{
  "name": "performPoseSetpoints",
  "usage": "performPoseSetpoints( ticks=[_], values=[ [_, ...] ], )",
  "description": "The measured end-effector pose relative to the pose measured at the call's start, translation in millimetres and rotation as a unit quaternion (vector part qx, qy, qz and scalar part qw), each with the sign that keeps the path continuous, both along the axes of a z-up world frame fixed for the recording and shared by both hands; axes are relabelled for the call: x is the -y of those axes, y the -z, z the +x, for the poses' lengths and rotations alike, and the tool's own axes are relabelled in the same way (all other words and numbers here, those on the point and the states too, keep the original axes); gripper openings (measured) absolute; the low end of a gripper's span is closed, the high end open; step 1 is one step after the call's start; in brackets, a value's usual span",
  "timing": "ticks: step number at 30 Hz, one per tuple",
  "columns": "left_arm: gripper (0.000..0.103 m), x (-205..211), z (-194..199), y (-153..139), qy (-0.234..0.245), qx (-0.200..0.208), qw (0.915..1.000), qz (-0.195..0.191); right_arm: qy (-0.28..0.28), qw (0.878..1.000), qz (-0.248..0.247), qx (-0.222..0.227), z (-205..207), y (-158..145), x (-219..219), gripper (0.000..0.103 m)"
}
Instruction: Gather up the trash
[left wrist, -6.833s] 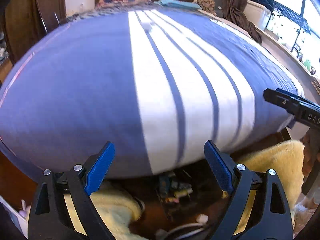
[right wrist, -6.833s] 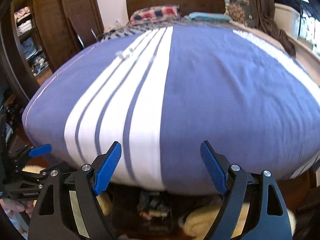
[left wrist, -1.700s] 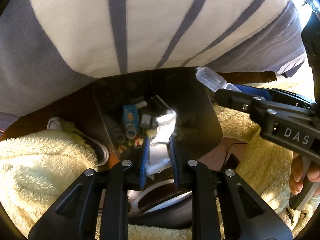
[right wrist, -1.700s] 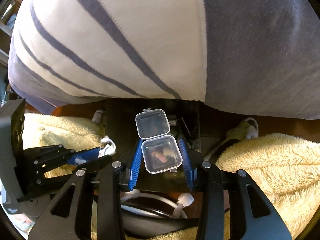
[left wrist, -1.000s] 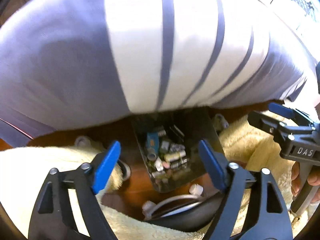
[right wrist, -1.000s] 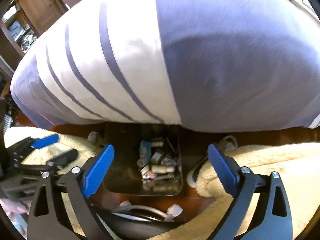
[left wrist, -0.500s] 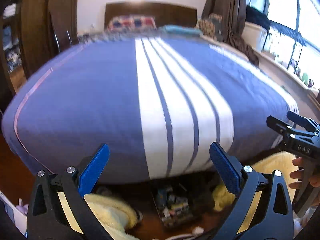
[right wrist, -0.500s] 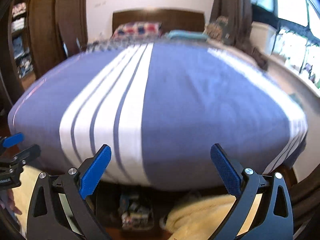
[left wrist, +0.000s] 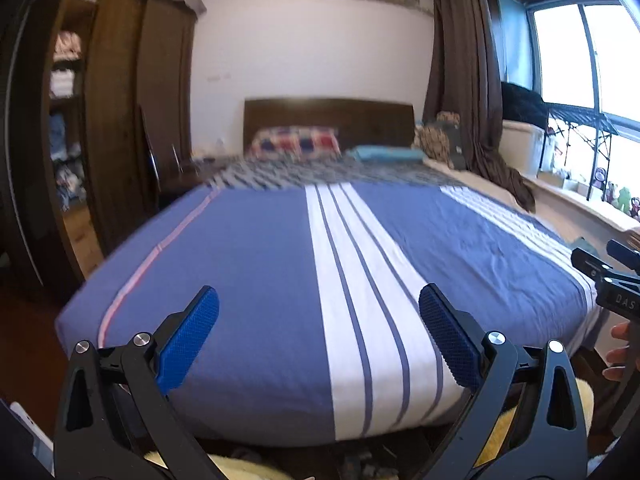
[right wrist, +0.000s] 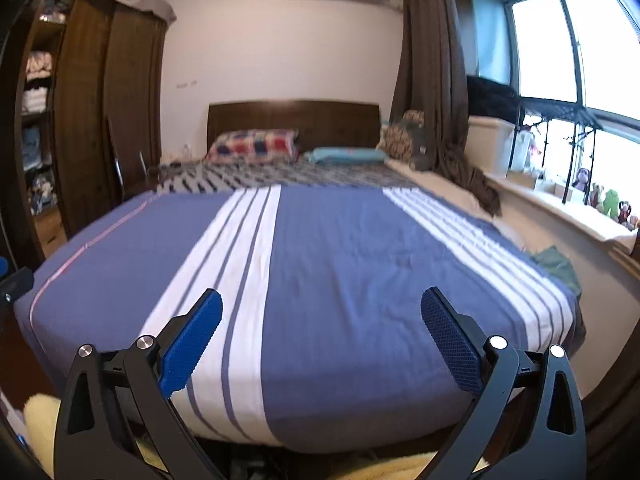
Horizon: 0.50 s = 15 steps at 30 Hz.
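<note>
Both grippers hover above the foot of the bed (left wrist: 260, 280), pointing along its length toward the headboard (right wrist: 294, 120). The left gripper (left wrist: 318, 320) stands wide with nothing between its blue pads (left wrist: 188, 336); its jaws have just been opening. The right gripper (right wrist: 320, 322) is equally wide and empty.

No trash is visible anywhere on the blue-and-white striped cover. The only sign of collected trash is a dark clutter of small items (left wrist: 360, 462) at the bottom edge of the left view, below the bed's foot; it is too dim and cropped to tell what holds them. A green cloth (right wrist: 558, 264) lies at the far right edge of the mattress, and whether it counts as trash cannot be judged from here.

The main risk now is overlooking something. Both views are softened by blur, so a small pale scrap on the white stripes could easily go unseen. A second risk is reaching for the cloth, the checked pillow (right wrist: 254, 146) or the teal pillow (right wrist: 346, 155) by mistake. The two grippers are also close: the right one's frame (left wrist: 616, 292) shows at the edge of the left view, so a sideways swing could knock them together.
</note>
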<state>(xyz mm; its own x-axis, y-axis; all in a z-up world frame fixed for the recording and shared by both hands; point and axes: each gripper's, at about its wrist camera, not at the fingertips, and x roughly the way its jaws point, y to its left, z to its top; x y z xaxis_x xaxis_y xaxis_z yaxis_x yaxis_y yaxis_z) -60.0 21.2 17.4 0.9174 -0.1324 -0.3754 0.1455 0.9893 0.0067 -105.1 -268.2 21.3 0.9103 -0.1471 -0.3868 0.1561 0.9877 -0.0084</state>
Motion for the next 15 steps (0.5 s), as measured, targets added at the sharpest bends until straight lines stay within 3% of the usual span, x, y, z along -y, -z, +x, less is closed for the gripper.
performPoseSetpoints(
  ticks=[9,15],
  values=[
    [0.095,-4.4,-27.1,-25.7,-0.033,0.049,0.9982,0.008,0.019,0.998,-0.019,0.064,-37.5,-30.2,0.3,0.1],
    [0.095,-12.9,-37.6,-29.4,-0.042,0.056,0.9975,0.0,0.01,0.998,-0.018,0.066,-42.3,-28.4,-4.2,0.1]
  ],
)
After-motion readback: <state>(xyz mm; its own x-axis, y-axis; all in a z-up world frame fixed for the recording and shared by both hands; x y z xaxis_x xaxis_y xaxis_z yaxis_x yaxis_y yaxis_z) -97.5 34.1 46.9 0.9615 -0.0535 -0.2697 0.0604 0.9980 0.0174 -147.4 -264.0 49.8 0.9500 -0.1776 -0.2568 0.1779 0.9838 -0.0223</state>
